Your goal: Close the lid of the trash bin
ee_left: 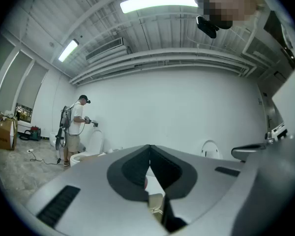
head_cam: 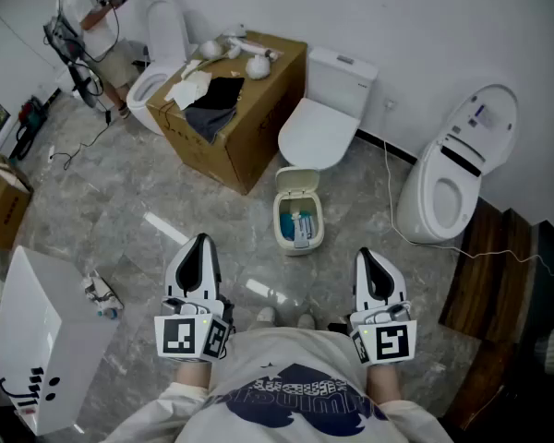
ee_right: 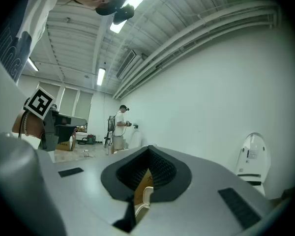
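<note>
Cream plastic trash bin (head_cam: 298, 246) sits open on the grey floor (head_cam: 102, 210), lid (head_cam: 296, 181) upright at its far side, closing not yet begun; left gripper (head_cam: 201, 243) and right gripper (head_cam: 367, 255), both closed and empty, hover nearer, well apart from it.

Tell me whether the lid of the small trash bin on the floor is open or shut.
Open. The trash bin has its lid tipped back, and contents show inside from above.
</note>
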Motion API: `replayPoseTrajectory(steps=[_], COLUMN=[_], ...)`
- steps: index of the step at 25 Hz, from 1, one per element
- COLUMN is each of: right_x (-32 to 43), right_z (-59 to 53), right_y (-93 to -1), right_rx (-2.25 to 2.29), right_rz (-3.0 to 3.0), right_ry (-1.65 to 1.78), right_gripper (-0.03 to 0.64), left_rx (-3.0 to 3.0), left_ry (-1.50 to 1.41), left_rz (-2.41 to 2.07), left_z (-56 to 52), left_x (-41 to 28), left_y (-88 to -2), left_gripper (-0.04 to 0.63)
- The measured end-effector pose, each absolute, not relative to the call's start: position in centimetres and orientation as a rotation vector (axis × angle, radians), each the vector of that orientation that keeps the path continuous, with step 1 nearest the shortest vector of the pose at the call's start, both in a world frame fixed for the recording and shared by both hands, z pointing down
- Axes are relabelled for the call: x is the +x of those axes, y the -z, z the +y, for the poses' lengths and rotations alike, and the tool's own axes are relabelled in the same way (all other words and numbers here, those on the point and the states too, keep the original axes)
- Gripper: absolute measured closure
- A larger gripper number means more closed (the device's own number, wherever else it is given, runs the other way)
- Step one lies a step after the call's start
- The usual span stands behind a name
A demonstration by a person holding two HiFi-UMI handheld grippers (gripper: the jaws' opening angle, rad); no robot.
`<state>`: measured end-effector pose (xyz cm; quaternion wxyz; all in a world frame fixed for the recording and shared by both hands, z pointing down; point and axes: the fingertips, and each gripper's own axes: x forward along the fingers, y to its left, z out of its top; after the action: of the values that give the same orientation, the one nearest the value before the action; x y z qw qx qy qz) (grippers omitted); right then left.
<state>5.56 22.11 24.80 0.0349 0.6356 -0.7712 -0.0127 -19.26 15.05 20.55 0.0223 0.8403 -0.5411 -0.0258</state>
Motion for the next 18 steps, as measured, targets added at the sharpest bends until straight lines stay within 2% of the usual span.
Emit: replayPoseTrajectory(steps=[16,18], right_x=[6.9,7.6], right_z=[22.0,22.1], right_y=[-24.6,-25.0], right_rx=[2.022,2.017], right_rz=[-2.437,-2.428], right_ry=[-0.038,-0.056], right_gripper=[0.611,0.573], left_rx=[2.599,2.611], left_ry=[0.071,0.08], left_rz=[-1.656,-1.626], left_z=[14.4,14.3], left_x=[-19.4,-19.3], left_y=[-20.9,-20.9], left_gripper=[0.597,0.595])
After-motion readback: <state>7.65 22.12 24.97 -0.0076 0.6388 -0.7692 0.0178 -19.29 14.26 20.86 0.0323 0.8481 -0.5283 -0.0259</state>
